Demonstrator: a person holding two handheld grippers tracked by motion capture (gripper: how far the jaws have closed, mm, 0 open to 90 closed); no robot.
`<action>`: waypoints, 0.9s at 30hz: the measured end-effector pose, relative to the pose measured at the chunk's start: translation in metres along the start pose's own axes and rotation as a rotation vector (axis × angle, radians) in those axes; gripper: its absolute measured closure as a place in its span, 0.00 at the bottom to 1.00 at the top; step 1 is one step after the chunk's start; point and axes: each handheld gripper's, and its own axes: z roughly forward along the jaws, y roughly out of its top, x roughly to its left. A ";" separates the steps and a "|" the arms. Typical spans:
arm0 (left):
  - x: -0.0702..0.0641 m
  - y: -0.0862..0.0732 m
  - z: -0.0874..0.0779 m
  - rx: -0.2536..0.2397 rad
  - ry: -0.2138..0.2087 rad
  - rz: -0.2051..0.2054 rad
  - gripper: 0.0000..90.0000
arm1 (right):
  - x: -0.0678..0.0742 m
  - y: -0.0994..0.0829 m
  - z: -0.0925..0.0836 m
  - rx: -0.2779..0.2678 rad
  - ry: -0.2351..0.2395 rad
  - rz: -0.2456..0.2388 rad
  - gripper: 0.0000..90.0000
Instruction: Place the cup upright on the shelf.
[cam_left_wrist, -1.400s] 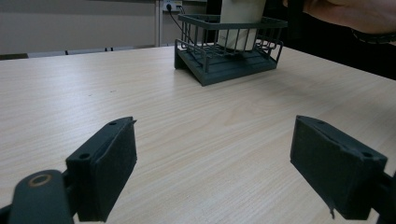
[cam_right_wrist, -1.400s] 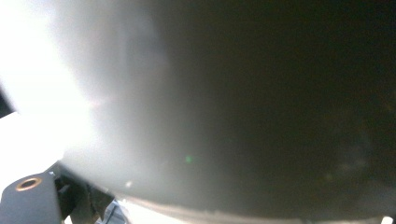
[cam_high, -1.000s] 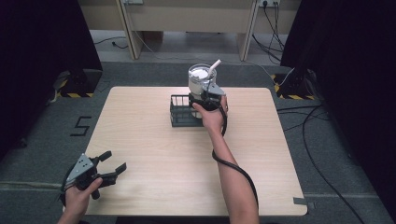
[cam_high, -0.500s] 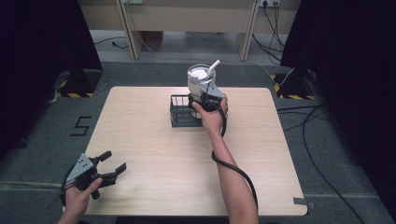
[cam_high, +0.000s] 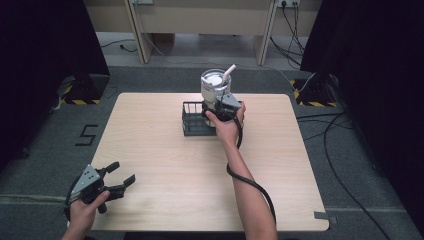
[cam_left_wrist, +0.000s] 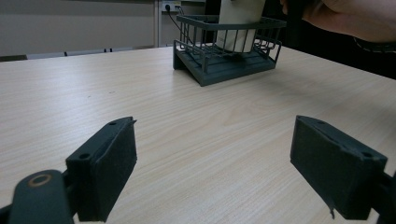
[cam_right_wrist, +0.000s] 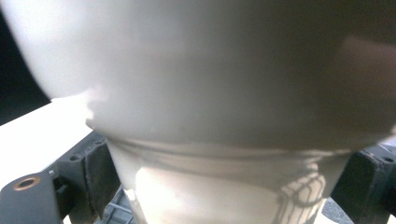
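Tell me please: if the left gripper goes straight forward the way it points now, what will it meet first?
Probably the dark wire basket. The left gripper is open above bare table, and the basket stands ahead, slightly right of centre; depth is unclear.

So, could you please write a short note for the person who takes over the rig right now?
Right gripper: shut on the white cup with a clear lid and a white straw, its fingers on either side of the cup's lower body.
Left gripper: open and holding nothing, low over the near left corner of the light wooden table.
The cup stands upright with its base inside the dark wire basket at the far middle of the table.
Done: the cup is gripped.
Left: I cannot tell whether the cup is going in or coming out, so check before moving it.
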 end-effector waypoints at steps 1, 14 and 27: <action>0.000 0.000 0.000 0.000 0.000 0.000 0.16 | 0.001 0.000 -0.001 0.001 -0.006 0.001 0.11; 0.000 0.000 0.001 0.000 0.000 -0.001 0.16 | 0.002 0.000 -0.005 0.002 -0.019 0.005 0.11; 0.000 0.000 0.001 0.002 -0.001 0.001 0.16 | 0.002 0.002 -0.013 0.002 -0.013 0.007 0.11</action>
